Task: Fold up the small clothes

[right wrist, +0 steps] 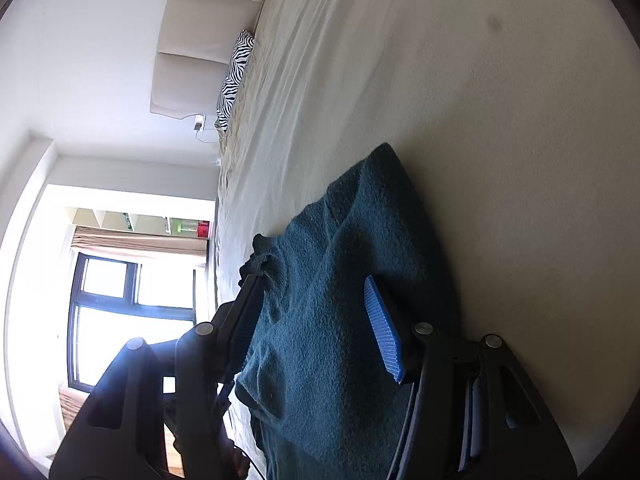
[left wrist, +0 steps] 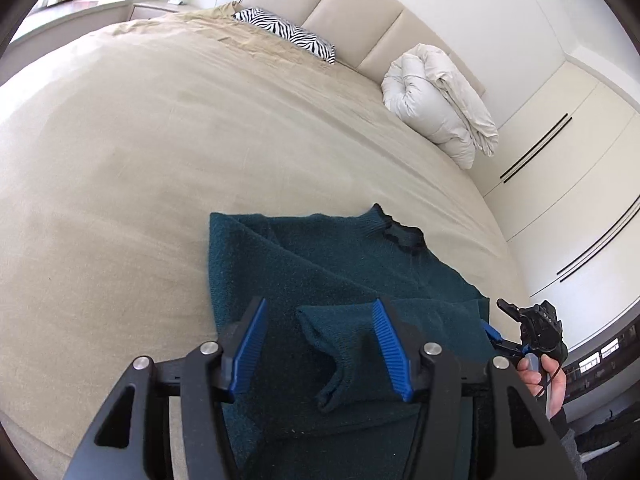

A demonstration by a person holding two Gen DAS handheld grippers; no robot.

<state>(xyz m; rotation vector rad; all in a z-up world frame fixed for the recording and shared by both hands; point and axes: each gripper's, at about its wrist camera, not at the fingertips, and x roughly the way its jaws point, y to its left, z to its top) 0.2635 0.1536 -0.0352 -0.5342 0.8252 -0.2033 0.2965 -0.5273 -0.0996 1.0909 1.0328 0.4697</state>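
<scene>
A dark teal knit sweater (left wrist: pixel 320 264) lies on the beige bed (left wrist: pixel 120 160), its black-trimmed collar (left wrist: pixel 404 236) at the far end. A sleeve is folded over the body and its cuff (left wrist: pixel 332 360) lies between the fingers of my left gripper (left wrist: pixel 320 344), which is open just above it. My right gripper (right wrist: pixel 316 328) is open, its jaws astride the sweater (right wrist: pixel 328 280) near the collar (right wrist: pixel 256 260); this view is rolled sideways. The right gripper also shows in the left wrist view (left wrist: pixel 520 328) at the sweater's right edge, held by a hand.
A rolled white duvet (left wrist: pixel 436 104) and a zebra-print pillow (left wrist: pixel 288 32) lie by the padded headboard (left wrist: pixel 360 4). White wardrobe doors (left wrist: pixel 560 168) stand to the right of the bed. A window (right wrist: pixel 120 320) is beyond the bed's far side.
</scene>
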